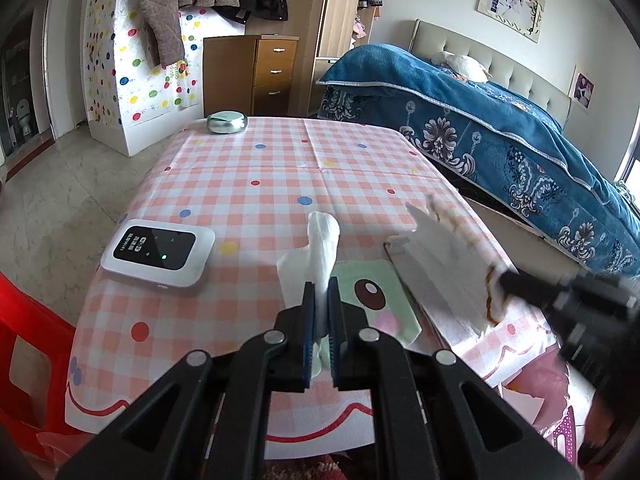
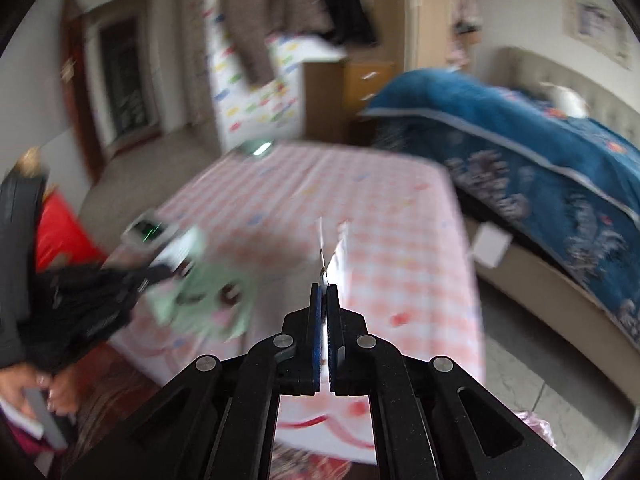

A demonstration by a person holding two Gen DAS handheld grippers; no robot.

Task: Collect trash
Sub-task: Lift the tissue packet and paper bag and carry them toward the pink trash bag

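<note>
My left gripper [image 1: 321,286] is shut on a crumpled white tissue [image 1: 323,240] and holds it above the pink checked table [image 1: 248,176]. My right gripper [image 2: 325,292] is shut on a torn white paper wrapper [image 2: 338,256]; the right wrist view is blurred by motion. In the left wrist view the same wrapper [image 1: 440,272] hangs over the table's right side, pinched by the right gripper [image 1: 500,280]. The left gripper [image 2: 160,270] with its tissue shows blurred at the left of the right wrist view.
A white pocket wifi device [image 1: 158,252] lies at the table's left. A green cartoon mat [image 1: 372,300] lies under my left gripper. A round metal tin [image 1: 227,121] sits at the far edge. A red chair [image 1: 24,340] stands left, a bed [image 1: 500,136] right.
</note>
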